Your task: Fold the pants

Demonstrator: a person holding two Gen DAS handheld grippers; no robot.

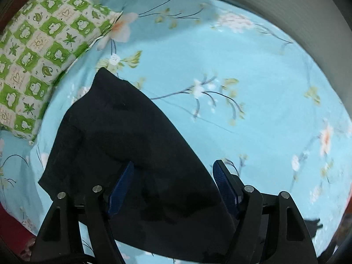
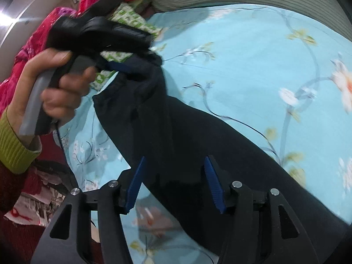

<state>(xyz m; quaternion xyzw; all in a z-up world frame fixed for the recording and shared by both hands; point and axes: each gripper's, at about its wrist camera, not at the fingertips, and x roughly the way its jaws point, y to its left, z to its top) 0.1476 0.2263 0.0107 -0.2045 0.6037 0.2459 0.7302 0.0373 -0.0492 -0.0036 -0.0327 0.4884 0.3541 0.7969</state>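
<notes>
Dark navy pants [image 1: 132,145] lie on a light blue flowered bed sheet [image 1: 242,88]. In the left wrist view my left gripper [image 1: 173,169] is open, its blue pads either side of the cloth, close above it. In the right wrist view the pants [image 2: 198,145] run from upper left to lower right. My right gripper [image 2: 175,165] is open over the leg. The left gripper [image 2: 123,66], held in a hand, shows at the waistband end of the pants, its fingertips in the bunched cloth there; whether it pinches the cloth cannot be told from this view.
A green and white checked pillow [image 1: 39,55] lies at the head of the bed, left of the pants. A red flowered quilt [image 2: 44,35] is piled behind the hand. A grey striped surface [image 1: 286,4] borders the bed's far side.
</notes>
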